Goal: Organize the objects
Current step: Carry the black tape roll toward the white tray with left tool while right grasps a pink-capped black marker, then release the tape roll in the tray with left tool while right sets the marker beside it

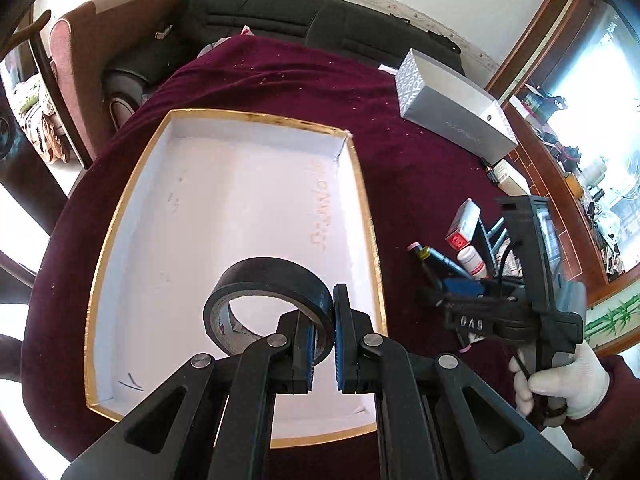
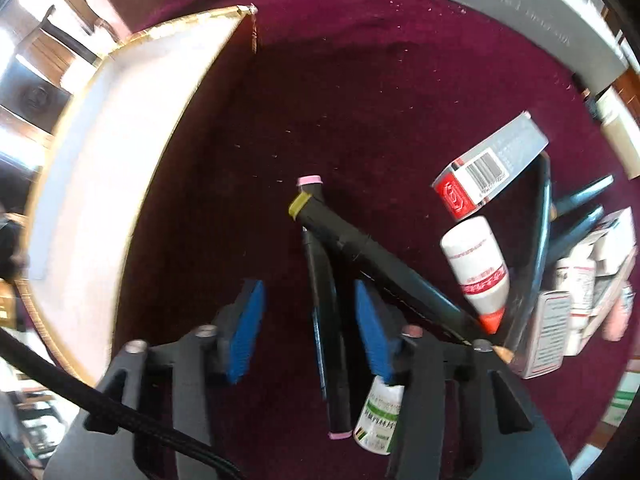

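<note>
left claw (image 1: 323, 336) clenched on black tape roll (image 1: 268, 304) over white tray (image 1: 240, 200); right claw (image 2: 308, 320) released, jaws apart w/ black markers (image 2: 326, 320) btwn them.

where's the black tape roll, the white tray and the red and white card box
black tape roll (image 1: 276, 276): left wrist view, on its outer black band.
white tray (image 1: 224, 200): left wrist view, on its bare white floor.
red and white card box (image 2: 486, 168): right wrist view, on its barcode face.
</note>
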The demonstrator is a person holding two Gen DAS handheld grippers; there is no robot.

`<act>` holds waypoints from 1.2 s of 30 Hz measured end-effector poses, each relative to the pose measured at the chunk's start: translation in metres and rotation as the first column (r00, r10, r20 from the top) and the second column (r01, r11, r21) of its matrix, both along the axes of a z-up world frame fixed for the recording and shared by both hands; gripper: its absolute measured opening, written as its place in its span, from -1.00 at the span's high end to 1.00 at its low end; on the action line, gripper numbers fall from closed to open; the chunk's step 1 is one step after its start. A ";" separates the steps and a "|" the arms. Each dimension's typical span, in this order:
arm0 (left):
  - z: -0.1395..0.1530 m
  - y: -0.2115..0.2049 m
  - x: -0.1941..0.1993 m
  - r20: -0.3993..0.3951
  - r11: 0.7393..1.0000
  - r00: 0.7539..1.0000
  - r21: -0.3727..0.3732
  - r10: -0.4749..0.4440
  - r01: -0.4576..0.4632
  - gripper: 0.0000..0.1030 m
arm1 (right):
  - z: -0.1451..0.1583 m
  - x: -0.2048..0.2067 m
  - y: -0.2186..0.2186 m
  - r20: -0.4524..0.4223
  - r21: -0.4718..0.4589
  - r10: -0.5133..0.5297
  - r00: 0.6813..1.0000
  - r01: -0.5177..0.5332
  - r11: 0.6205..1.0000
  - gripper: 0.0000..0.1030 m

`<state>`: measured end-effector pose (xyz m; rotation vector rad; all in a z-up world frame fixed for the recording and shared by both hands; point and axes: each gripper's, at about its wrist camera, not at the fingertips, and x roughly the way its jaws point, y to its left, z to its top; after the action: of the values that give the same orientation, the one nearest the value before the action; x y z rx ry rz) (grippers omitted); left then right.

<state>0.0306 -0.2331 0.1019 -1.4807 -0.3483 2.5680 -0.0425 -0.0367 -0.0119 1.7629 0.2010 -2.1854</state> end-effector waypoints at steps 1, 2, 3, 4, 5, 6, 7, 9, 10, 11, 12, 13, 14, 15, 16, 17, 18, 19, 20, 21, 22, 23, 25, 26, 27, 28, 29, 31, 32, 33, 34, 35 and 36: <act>-0.001 -0.004 0.000 0.002 1.000 1.000 0.002 -0.002 0.002 0.89 | 0.000 0.002 -0.002 -0.003 0.005 -0.015 1.000 0.015 1.000 0.69; -0.001 -0.008 -0.001 0.003 1.000 1.000 0.005 -0.004 0.004 0.89 | -0.001 0.002 -0.001 0.012 -0.016 -0.025 1.000 0.025 1.000 0.75; -0.001 -0.010 -0.002 0.003 1.000 1.000 0.006 -0.006 0.006 0.89 | -0.001 0.003 0.001 0.027 -0.039 -0.037 0.999 0.038 0.999 0.75; -0.001 -0.013 -0.002 0.003 1.000 1.000 0.009 -0.006 0.006 0.89 | -0.001 0.006 0.003 0.042 -0.058 -0.056 0.998 0.059 0.997 0.76; 0.000 -0.015 -0.003 0.003 1.000 1.000 0.013 -0.009 0.009 0.89 | -0.001 0.008 0.005 0.047 -0.070 -0.066 0.997 0.069 0.995 0.76; 0.000 -0.017 -0.004 0.001 1.000 1.000 0.014 -0.011 0.011 0.89 | 0.000 0.010 0.007 0.054 -0.093 -0.076 0.996 0.081 0.992 0.76; 0.001 -0.018 -0.006 0.000 1.000 1.000 0.014 -0.014 0.014 0.89 | 0.003 0.015 0.012 0.065 -0.136 -0.094 0.993 0.102 0.985 0.75; 0.002 -0.021 -0.008 -0.003 1.000 1.000 0.016 -0.026 0.026 0.89 | 0.006 0.019 0.018 0.066 -0.169 -0.115 0.991 0.124 0.978 0.75; 0.003 -0.023 -0.009 -0.005 0.999 1.000 0.017 -0.029 0.030 0.89 | 0.010 0.022 0.021 0.068 -0.193 -0.128 0.989 0.139 0.971 0.75; 0.003 -0.023 -0.011 -0.006 0.999 0.999 0.019 -0.035 0.036 0.89 | 0.015 0.026 0.024 0.070 -0.223 -0.140 0.988 0.153 0.963 0.75; 0.003 -0.024 -0.013 -0.004 0.999 0.999 0.020 -0.042 0.042 0.89 | 0.018 0.029 0.026 0.069 -0.240 -0.148 0.987 0.160 0.957 0.75; 0.003 -0.025 -0.014 -0.002 0.999 0.999 0.021 -0.047 0.047 0.89 | 0.024 0.033 0.029 0.072 -0.271 -0.159 0.985 0.172 0.947 0.75; 0.002 -0.027 -0.016 0.000 0.998 0.999 0.026 -0.050 0.050 0.89 | 0.033 0.031 0.032 0.084 -0.301 -0.168 0.982 0.186 0.935 0.75; 0.002 -0.027 -0.017 0.002 0.998 0.999 0.029 -0.051 0.051 0.89 | 0.034 0.029 0.029 0.091 -0.317 -0.173 0.981 0.194 0.928 0.75; 0.002 -0.028 -0.019 0.003 0.998 0.999 0.033 -0.054 0.054 0.89 | 0.042 0.032 0.036 0.106 -0.355 -0.187 0.977 0.213 0.910 0.75; 0.001 -0.029 -0.019 0.003 0.998 0.998 0.035 -0.057 0.057 0.89 | 0.046 0.033 0.041 0.114 -0.379 -0.195 0.974 0.224 0.898 0.75; 0.001 -0.030 -0.021 0.003 0.998 0.998 0.035 -0.061 0.061 0.89 | 0.050 0.030 0.038 0.120 -0.400 -0.203 0.972 0.234 0.886 0.75; 0.001 -0.031 -0.023 0.002 0.997 0.998 0.036 -0.067 0.067 0.89 | 0.051 0.013 0.040 0.129 -0.421 -0.208 0.970 0.243 0.874 0.75; 0.000 -0.031 -0.025 0.002 0.997 0.998 0.035 -0.070 0.070 0.89 | 0.056 0.009 0.038 0.139 -0.451 -0.209 0.968 0.250 0.857 0.75; 0.000 -0.032 -0.027 0.002 0.997 0.997 0.034 -0.071 0.071 0.89 | 0.057 0.010 0.032 0.140 -0.463 -0.208 0.968 0.250 0.850 0.75; 0.000 -0.033 -0.031 0.000 0.997 0.997 0.033 -0.075 0.075 0.89 | 0.061 0.006 0.025 0.139 -0.482 -0.200 0.970 0.243 0.842 0.75; -0.001 -0.034 -0.036 -0.004 0.996 0.997 0.031 -0.078 0.078 0.89 | 0.065 -0.001 0.005 0.136 -0.488 -0.194 0.971 0.236 0.841 0.75; -0.002 -0.036 -0.046 -0.008 0.997 0.997 0.025 -0.078 0.078 0.89 | 0.067 -0.010 -0.013 0.121 -0.487 -0.179 0.976 0.215 0.846 0.75; -0.004 -0.038 -0.053 -0.008 0.997 0.997 0.030 -0.076 0.077 0.89 | 0.071 -0.015 -0.017 0.115 -0.484 -0.174 0.978 0.208 0.850 0.75; -0.006 -0.040 -0.058 -0.007 0.997 0.997 0.032 -0.074 0.074 0.89 | 0.069 -0.021 -0.028 0.107 -0.477 -0.164 0.981 0.196 0.857 0.75; -0.010 -0.041 -0.066 -0.004 0.997 0.997 0.030 -0.071 0.071 0.89 | 0.074 -0.019 -0.030 0.105 -0.472 -0.159 0.982 0.190 0.861 0.75; -0.014 -0.042 -0.075 0.001 0.997 0.998 0.025 -0.068 0.068 0.89 | 0.071 -0.026 -0.040 0.095 -0.450 -0.152 0.984 0.179 0.875 0.75; -0.023 -0.043 -0.090 0.015 0.997 0.998 0.019 -0.069 0.069 0.89 | 0.062 -0.041 -0.055 0.071 -0.395 -0.143 0.987 0.160 0.905 0.75; -0.027 -0.042 -0.098 0.022 0.997 0.997 0.018 -0.072 0.072 0.89 | 0.057 -0.048 -0.060 0.070 -0.374 -0.145 0.987 0.161 0.913 0.75; -0.031 -0.042 -0.105 0.028 0.997 0.997 0.018 -0.077 0.076 0.89 | 0.054 -0.052 -0.063 0.071 -0.360 -0.149 0.986 0.165 0.918 0.74; -0.036 -0.040 -0.113 0.035 0.997 0.996 0.018 -0.082 0.081 0.89 | 0.048 -0.064 -0.069 0.067 -0.344 -0.160 0.985 0.174 0.923 0.74; -0.040 -0.039 -0.118 0.042 0.997 0.996 0.018 -0.082 0.082 0.89 | 0.047 -0.070 -0.070 0.071 -0.339 -0.167 0.983 0.182 0.923 0.74; -0.045 -0.038 -0.124 0.051 0.996 0.995 0.018 -0.083 0.082 0.89 | 0.043 -0.078 -0.073 0.082 -0.340 -0.170 0.982 0.188 0.922 0.74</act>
<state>-0.0933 -0.2709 0.0569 -1.5254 -0.3069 2.4617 -0.1208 -0.1098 0.0313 1.6860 -0.3530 -2.1305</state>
